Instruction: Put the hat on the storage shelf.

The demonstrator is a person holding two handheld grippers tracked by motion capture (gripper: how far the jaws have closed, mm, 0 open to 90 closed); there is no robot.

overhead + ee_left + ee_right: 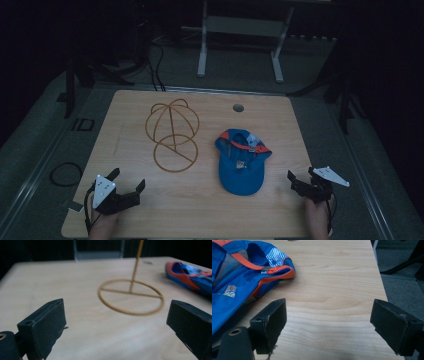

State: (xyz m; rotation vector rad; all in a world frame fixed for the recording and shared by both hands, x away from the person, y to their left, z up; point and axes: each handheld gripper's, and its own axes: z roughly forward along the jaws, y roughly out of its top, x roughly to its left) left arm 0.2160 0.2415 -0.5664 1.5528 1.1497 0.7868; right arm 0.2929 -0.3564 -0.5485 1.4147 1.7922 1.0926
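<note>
A blue cap with orange trim (pixel 240 161) lies upside down on the wooden table (pixel 200 210), right of centre; it also appears as the cap (pixel 239 282) and the cap (pixel 191 277). A golden wire hat stand (pixel 172 132) stands left of it, its round base ring (pixel 131 297) flat on the table. My left gripper (pixel 127 180) rests near the front left corner, open, nothing between its fingers (pixel 42 327). My right gripper (pixel 300 175) sits at the front right edge, open and empty, its fingers (pixel 270 321) just right of the cap's brim.
A round cable hole (pixel 238 107) is near the table's far edge. A white metal frame (pixel 240 35) stands beyond the table. A loop of black cable (pixel 65 174) lies on the floor at the left. The table's right edge (pixel 384 290) runs close beside my right gripper.
</note>
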